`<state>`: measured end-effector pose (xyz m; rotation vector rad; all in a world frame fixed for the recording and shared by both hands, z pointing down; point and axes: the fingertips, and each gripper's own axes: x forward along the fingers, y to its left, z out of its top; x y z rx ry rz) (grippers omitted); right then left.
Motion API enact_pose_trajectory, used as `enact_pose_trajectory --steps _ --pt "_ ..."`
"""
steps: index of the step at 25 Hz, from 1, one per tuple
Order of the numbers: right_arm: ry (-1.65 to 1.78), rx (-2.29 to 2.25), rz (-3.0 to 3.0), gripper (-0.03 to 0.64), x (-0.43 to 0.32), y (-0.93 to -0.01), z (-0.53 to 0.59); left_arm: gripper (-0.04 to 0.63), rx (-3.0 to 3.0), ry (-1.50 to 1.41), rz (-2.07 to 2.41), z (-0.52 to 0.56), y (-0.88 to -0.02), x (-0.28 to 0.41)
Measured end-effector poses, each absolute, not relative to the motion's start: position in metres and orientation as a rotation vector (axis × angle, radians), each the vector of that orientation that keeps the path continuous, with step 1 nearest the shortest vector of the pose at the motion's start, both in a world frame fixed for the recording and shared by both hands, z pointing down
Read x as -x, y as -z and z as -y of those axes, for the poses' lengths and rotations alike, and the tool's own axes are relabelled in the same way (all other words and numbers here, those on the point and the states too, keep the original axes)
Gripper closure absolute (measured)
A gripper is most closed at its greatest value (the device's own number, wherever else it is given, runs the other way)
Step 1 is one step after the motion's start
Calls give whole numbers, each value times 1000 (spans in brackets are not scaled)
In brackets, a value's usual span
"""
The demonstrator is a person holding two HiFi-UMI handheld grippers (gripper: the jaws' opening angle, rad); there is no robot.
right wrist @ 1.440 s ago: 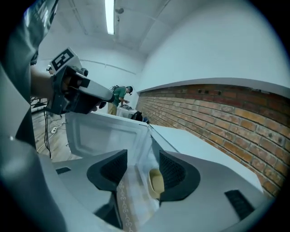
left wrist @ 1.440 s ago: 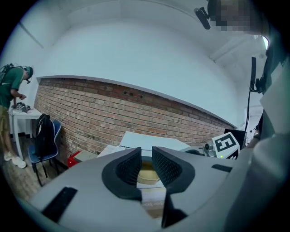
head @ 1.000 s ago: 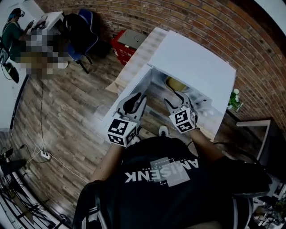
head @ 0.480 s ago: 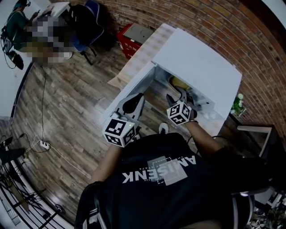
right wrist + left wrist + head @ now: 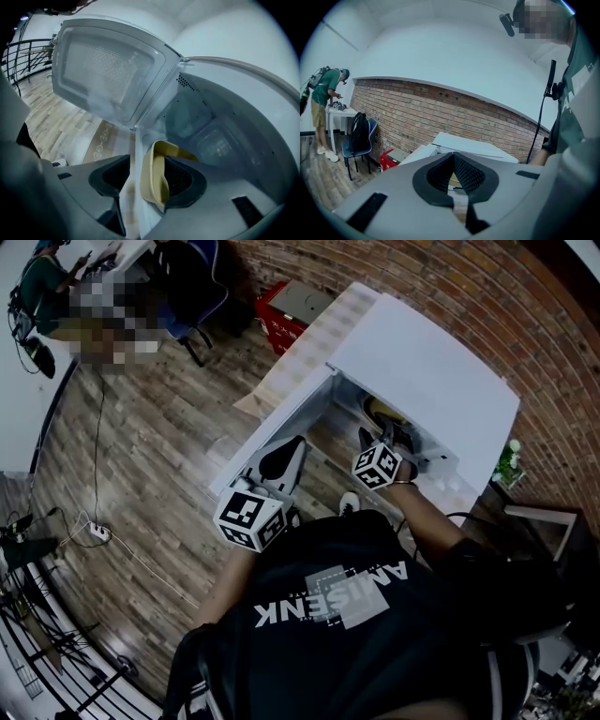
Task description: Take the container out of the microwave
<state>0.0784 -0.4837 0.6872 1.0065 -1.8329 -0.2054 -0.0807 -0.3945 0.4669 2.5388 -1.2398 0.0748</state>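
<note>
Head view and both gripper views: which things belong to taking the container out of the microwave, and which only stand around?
For the job:
microwave
its open door
yellow container inside
right gripper, jaws apart round the container's rim

Standing around:
red box
chair with a black bag
left gripper, shut and empty

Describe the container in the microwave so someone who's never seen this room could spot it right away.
Find the white microwave by the brick wall, its door open. Inside sits the container, a pale yellow tub, the only coloured thing in there, its rim between the open jaws of the right gripper.
</note>
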Motion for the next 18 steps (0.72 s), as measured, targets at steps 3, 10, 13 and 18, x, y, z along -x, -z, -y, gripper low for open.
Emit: enact_pose_trajectory --steps 3,10,13,18 --pt "214 -995 1801 374 -82 -693 487 580 -2538 -79 1251 393 -465 83" --pt "241 -974 1756 410 -86 -698 493 578 -2536 -78 1262 389 -463 87" --pt "229 -970 1742 434 -90 -702 495 578 -2535 -77 1268 389 -462 88" --pt "233 -965 1727 454 -93 -702 502 578 -2541 -67 1267 389 -459 90"
